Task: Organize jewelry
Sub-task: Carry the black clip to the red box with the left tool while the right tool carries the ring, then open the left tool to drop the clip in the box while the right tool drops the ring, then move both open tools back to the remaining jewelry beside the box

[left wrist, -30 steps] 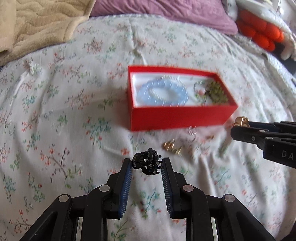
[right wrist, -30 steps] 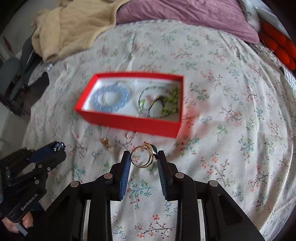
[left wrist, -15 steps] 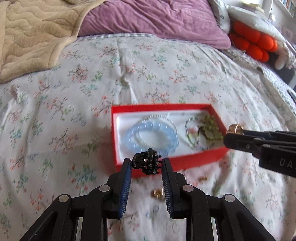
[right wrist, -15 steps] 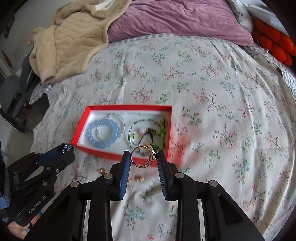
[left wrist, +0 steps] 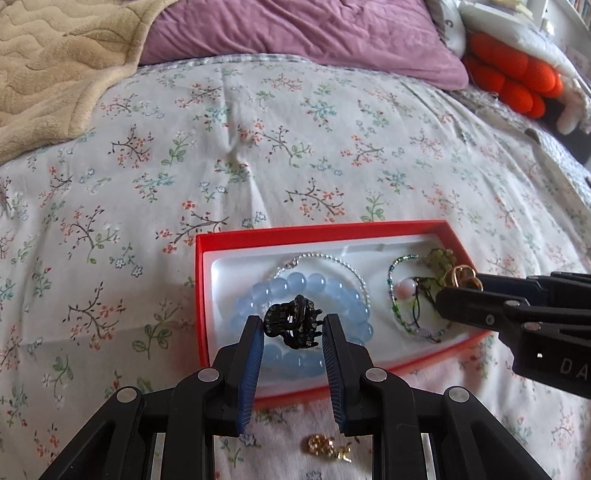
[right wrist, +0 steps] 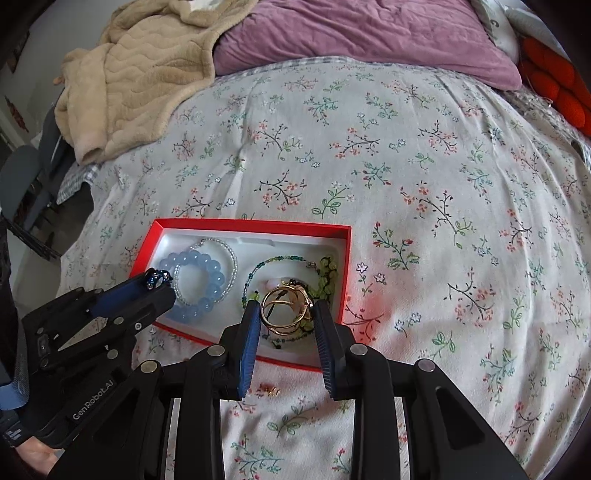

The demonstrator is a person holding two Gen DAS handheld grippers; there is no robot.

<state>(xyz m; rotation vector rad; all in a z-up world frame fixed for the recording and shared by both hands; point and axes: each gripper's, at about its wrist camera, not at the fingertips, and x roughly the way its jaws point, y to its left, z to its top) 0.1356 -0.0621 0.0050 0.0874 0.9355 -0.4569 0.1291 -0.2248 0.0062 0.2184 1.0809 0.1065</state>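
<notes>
A red box with a white liner lies on the flowered bedspread; it also shows in the right wrist view. Inside are a blue bead bracelet, a thin silver chain and green beaded pieces. My left gripper is shut on a small black hair claw, held above the blue bracelet. My right gripper is shut on a gold ring, held above the green beads at the box's right end.
A small gold piece lies on the bedspread just in front of the box, also in the right wrist view. A beige blanket, a purple pillow and an orange cushion lie at the far side.
Both grippers have moved forward from in front of the box to above it, each still holding its piece. The loose gold pieces now lie behind the fingertips.
</notes>
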